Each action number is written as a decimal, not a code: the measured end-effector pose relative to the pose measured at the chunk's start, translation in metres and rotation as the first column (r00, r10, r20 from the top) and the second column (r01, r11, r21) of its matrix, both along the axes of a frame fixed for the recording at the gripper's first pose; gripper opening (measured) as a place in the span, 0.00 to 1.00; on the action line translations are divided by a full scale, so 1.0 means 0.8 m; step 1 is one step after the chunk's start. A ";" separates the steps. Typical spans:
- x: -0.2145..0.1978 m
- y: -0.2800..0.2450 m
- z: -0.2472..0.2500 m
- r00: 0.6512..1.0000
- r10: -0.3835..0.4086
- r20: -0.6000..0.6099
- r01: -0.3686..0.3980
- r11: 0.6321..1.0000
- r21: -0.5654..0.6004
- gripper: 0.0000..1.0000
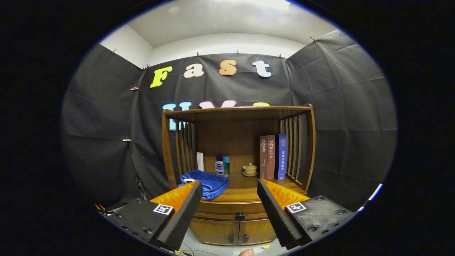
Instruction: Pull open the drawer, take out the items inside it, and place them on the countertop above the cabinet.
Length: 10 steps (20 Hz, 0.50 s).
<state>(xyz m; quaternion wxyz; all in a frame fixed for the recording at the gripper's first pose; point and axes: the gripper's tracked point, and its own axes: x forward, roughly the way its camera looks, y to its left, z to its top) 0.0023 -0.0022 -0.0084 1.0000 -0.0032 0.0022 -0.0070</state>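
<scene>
Ahead of my fingers (230, 193) stands a wooden cabinet (237, 156) with slatted sides; its curved drawer (227, 210), small dark knob (240, 215) centred, sits closed under the bench (245, 188). A folded blue towel (209, 183), three upright books (272, 157), two bottles (222, 166) rest there. My fingers gape wide, holding nothing.

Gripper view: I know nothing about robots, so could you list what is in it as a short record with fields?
Furniture: brown wooden cabinet with slatted sides
Drawer: shut, dark round knob between the fingers
Countertop: folded blue towel, two small bottles, small lidded tan cup on a saucer, three upright books
Lower doors: two, shut
Gripper: fingers open, short of the cabinet, holding nothing
</scene>
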 end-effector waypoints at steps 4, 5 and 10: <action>0.014 -0.004 -0.026 1.000 0.003 0.010 -0.003 1.000 -0.014 0.99; 0.022 -0.005 -0.041 1.000 0.010 0.001 -0.010 1.000 -0.018 0.99; 0.073 -0.017 -0.127 0.998 -0.017 -0.054 0.015 0.999 -0.038 0.99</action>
